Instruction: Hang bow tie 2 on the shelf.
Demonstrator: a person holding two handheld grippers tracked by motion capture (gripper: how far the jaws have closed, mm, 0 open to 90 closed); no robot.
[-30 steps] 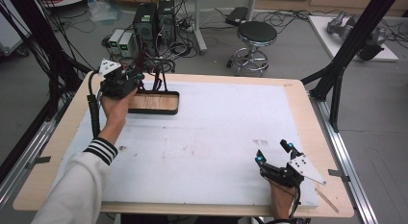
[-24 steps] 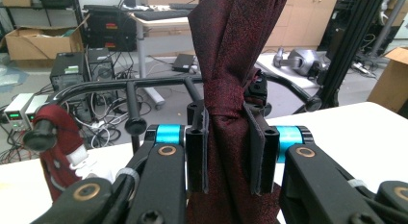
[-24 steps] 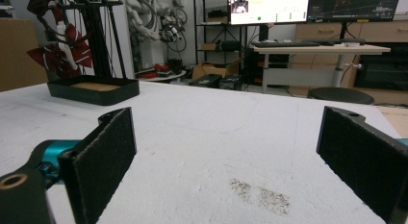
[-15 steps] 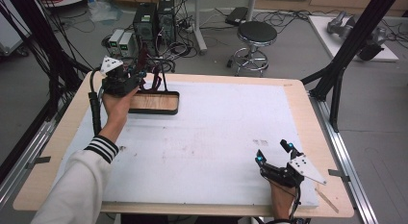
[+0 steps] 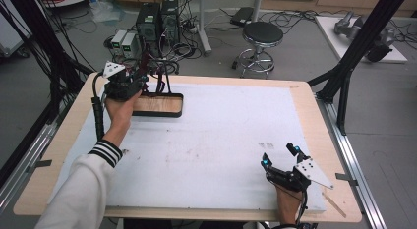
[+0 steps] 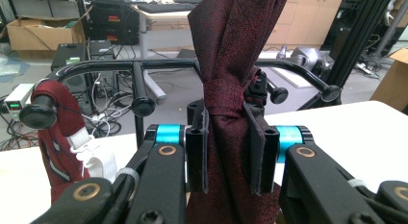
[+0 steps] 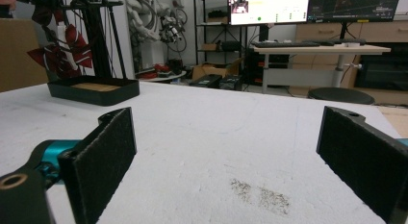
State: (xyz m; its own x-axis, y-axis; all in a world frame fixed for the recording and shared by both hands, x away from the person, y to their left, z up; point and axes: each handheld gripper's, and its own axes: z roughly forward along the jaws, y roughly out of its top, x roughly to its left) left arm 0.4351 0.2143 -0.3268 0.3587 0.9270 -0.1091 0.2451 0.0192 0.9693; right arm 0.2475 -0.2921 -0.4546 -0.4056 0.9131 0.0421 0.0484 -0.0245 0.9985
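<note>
A dark red tie hangs from a black rack, and the left gripper is clamped on it just below a band wrapped round the cloth, the fabric bunched between the two jaws and running on downward out of the left gripper view. The tie's upper part rises past the rack's top bar. On a peg at the rack's left end in that view hangs a second tie, red with pale stripes, with a white label on it. In the high view the left gripper sits at the far left of the worktop, held by a hand whose sleeve has a striped cuff. Just beside it stands a shallow black tray with a wooden floor; I cannot tell whether anything lies in the tray, though the rack's posts rise from it. The right gripper rests well apart, at the near right of the white mat covering the worktop, its jaws spread wide with nothing between them. In the right gripper view a dark smudge marks the mat ahead of the gripper, and the tray shows far off at the left with the rack and red cloth above it.
</note>
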